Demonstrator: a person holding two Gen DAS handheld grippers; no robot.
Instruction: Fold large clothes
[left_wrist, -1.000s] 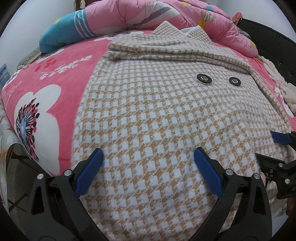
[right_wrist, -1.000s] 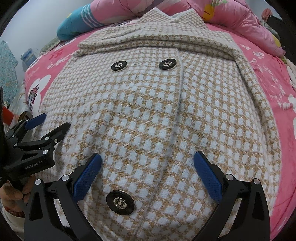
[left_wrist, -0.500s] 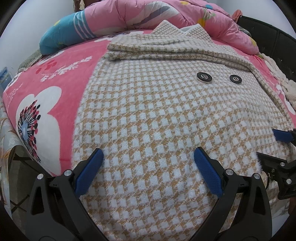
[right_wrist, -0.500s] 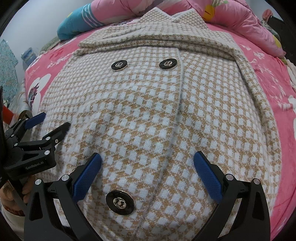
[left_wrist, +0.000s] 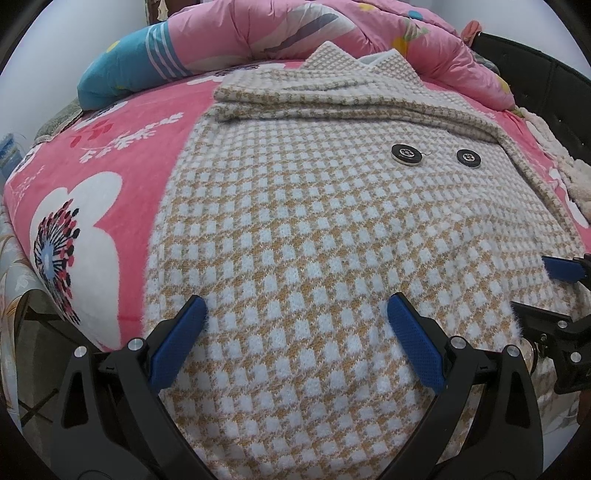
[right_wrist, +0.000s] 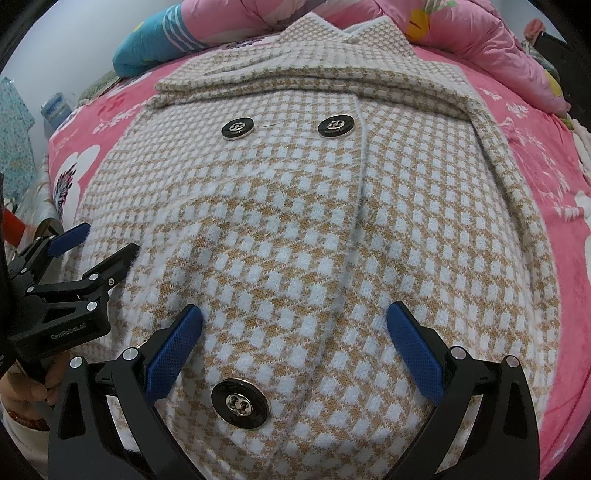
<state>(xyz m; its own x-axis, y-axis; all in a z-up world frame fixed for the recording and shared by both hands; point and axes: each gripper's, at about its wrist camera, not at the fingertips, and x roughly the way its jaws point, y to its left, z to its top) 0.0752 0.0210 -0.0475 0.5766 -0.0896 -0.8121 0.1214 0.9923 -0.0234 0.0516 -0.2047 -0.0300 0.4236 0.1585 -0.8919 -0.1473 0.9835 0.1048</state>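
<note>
On the pink flowered blanket (left_wrist: 122, 155) the checked tan-and-white coat (left_wrist: 332, 229) lies face up, filling the middle of both views, with its collar at the top of the frame up against the rolled pink quilt (left_wrist: 295, 33). Going left to right in the left wrist view: bare blanket on the left, then the left gripper (left_wrist: 295, 332) low in the frame with its blue pads spread wide over the coat's near hem, nothing pinched between them, and the other tool poking in at the right edge. In the right wrist view the left tool shows at the lower left, a hand (right_wrist: 26, 391) wrapped round its handle, then the right gripper (right_wrist: 295, 339) at bottom centre, also spread wide, straddling the lower button (right_wrist: 240, 404). Two more buttons (right_wrist: 237, 129) sit up near the collar fold. The sleeves look already tucked across the top, so I'd say we're at the bottom-hem fold. Next move probably calls for both tools to dip to the hem, clamp it at the same depth, and carry it up evenly toward the collar, and I'd keep off that button.
</note>
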